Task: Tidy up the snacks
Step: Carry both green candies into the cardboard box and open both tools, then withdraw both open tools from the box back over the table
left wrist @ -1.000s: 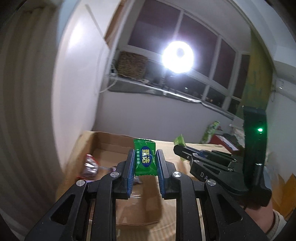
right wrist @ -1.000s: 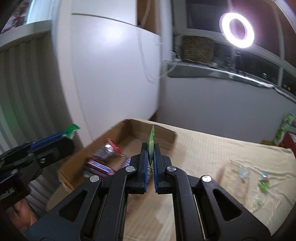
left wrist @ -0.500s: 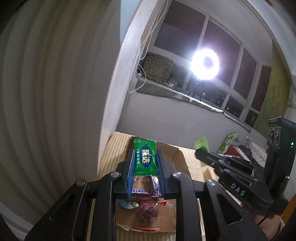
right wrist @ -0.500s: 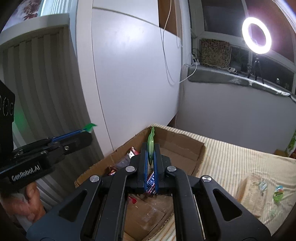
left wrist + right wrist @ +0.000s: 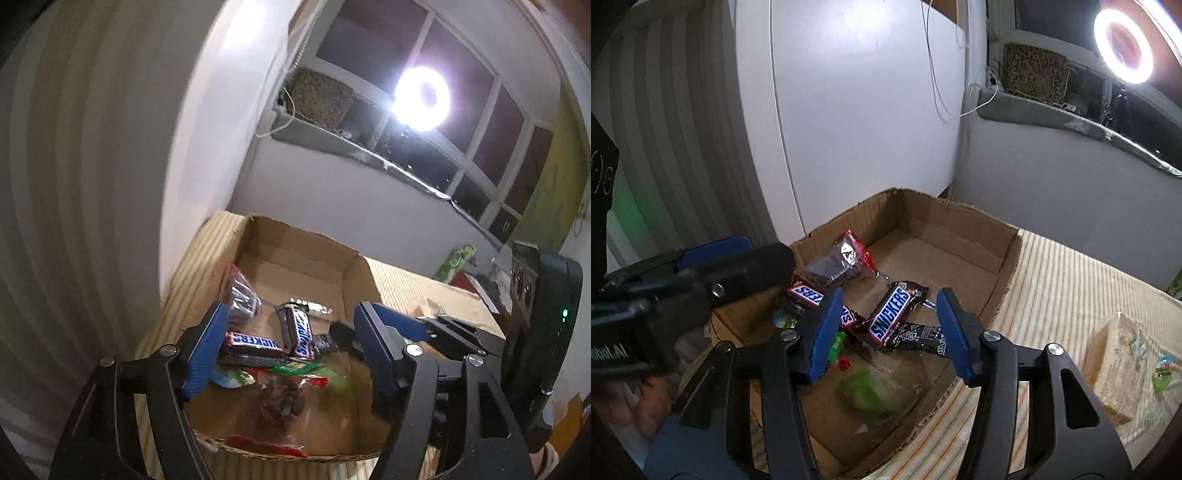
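Observation:
An open cardboard box (image 5: 354,273) (image 5: 1008,273) holds Snickers bars (image 5: 299,328) (image 5: 892,319), a red and clear packet (image 5: 846,258) and other wrapped sweets. My left gripper (image 5: 291,317) hangs over the box with its jaws opening and nothing between the pads. A green candy packet (image 5: 295,367) lies flat below it. My right gripper (image 5: 890,299) is also over the box, jaws opening, with nothing between them. Under it a blurred green candy (image 5: 871,391) is dropping to the box floor. Each gripper shows in the other's view: left gripper (image 5: 738,254), right gripper (image 5: 424,326).
The box sits at the table's corner on a striped cloth (image 5: 1071,280), close against a white cabinet (image 5: 868,110). A flat piece with several small candies (image 5: 1126,354) lies to the right. A green bag (image 5: 456,258) stands farther back. A ring light (image 5: 1123,40) glares above.
Both grippers came down over the box and went from shut on green candy packets to open. The two packets left the jaws and dropped into the box.

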A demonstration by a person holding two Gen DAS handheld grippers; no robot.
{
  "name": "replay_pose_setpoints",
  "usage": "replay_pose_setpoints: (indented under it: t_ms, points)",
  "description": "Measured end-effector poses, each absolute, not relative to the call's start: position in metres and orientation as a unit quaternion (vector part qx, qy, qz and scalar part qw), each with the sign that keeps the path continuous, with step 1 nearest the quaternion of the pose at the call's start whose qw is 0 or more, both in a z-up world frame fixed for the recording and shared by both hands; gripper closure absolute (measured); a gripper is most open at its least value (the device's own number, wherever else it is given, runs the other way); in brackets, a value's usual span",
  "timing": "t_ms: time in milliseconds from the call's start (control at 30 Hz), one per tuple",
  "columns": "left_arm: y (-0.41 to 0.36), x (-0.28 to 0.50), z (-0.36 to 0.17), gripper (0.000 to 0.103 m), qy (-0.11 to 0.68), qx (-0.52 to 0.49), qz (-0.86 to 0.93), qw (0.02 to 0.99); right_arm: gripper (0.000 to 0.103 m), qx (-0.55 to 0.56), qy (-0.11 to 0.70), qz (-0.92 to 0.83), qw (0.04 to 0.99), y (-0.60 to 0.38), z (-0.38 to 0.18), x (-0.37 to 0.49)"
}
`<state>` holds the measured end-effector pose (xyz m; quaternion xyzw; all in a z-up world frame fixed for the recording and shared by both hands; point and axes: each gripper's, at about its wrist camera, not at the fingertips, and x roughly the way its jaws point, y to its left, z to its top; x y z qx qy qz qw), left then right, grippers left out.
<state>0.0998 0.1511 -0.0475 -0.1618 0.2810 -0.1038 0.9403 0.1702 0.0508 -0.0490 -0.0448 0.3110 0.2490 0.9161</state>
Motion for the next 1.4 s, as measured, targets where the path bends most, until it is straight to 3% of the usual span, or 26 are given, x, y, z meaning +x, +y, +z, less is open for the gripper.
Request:
replay_pose_setpoints:
  t_ms: [233,367,1133,1400]
  points:
    - [0.161,0.084,-0.029,0.031,0.249,-0.156,-0.104,0.95,0.047,-0.043,0.297,0.234,0.925,0.047,-0.033,0.16]
    - [0.161,0.079,-0.025,0.029,0.24,-0.152,-0.108,0.953,0.034,-0.041,0.295,0.224,0.928,0.044,-0.031,0.154]
    - [0.166,0.075,-0.024,0.028,0.235,-0.151,-0.116,0.953,0.033,-0.041,0.298,0.217,0.929,0.043,-0.03,0.148]
    - [0.156,0.072,-0.02,0.028,0.233,-0.144,-0.12,0.954,0.028,-0.028,0.29,0.209,0.934,0.024,-0.026,0.139]
